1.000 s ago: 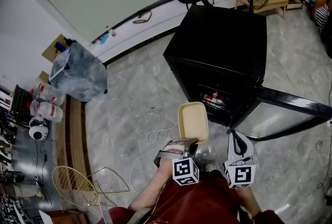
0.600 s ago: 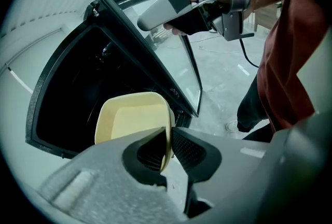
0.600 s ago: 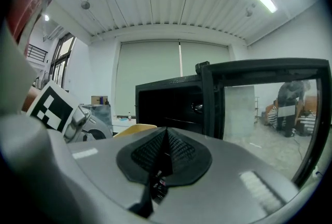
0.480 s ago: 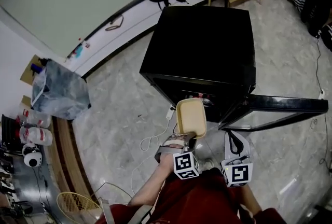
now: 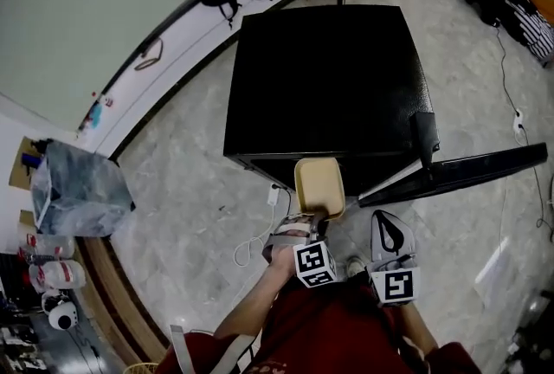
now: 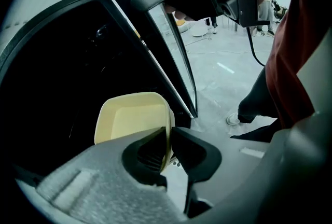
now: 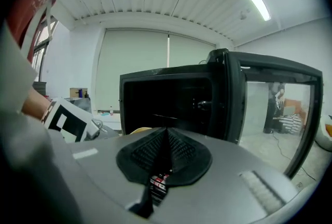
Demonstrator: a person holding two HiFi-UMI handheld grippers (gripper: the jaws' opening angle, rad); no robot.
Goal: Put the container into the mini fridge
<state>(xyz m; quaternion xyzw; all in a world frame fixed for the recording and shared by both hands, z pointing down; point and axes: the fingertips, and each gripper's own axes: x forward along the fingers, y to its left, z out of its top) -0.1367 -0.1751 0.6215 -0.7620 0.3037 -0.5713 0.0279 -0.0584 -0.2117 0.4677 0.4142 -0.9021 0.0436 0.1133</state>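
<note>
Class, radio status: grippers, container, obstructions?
Left gripper clamped on rim of shallow cream plastic container. Right gripper shut, empty. Black mini fridge door open; nothing seen blocking.

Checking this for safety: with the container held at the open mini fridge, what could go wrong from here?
1. The left gripper pinches the container by one thin side wall only, so it could tilt or slip out.
2. The container is right at the mini fridge opening; it might clip the front frame or the open door going in.
</note>
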